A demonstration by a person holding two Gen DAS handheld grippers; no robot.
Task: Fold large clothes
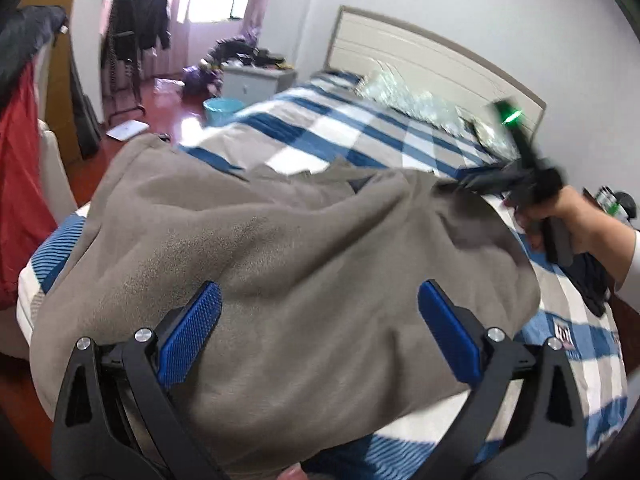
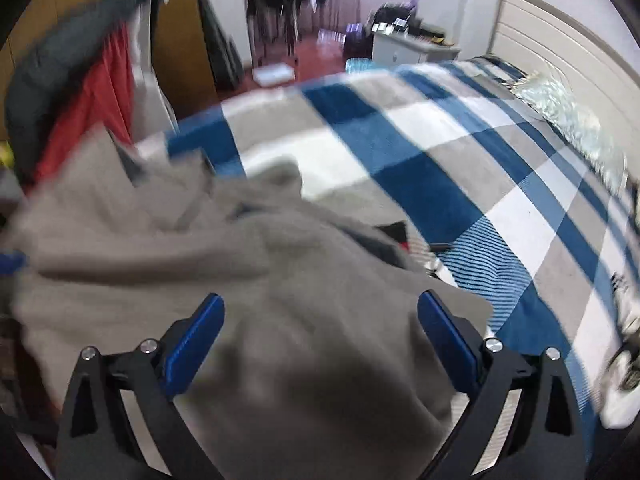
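Grey fleece garment (image 1: 280, 248): rumpled, spread over near end of blue-checked bedspread (image 1: 360, 128).
Left gripper (image 1: 320, 332): jaws wide apart over the cloth, holding nothing.
Right gripper (image 2: 320, 340): likewise spread, empty, above the garment's right part.
Step, judged: laying out, before the first fold.
Next move calls for pinching an edge or corner with each gripper and drawing the fabric flat.
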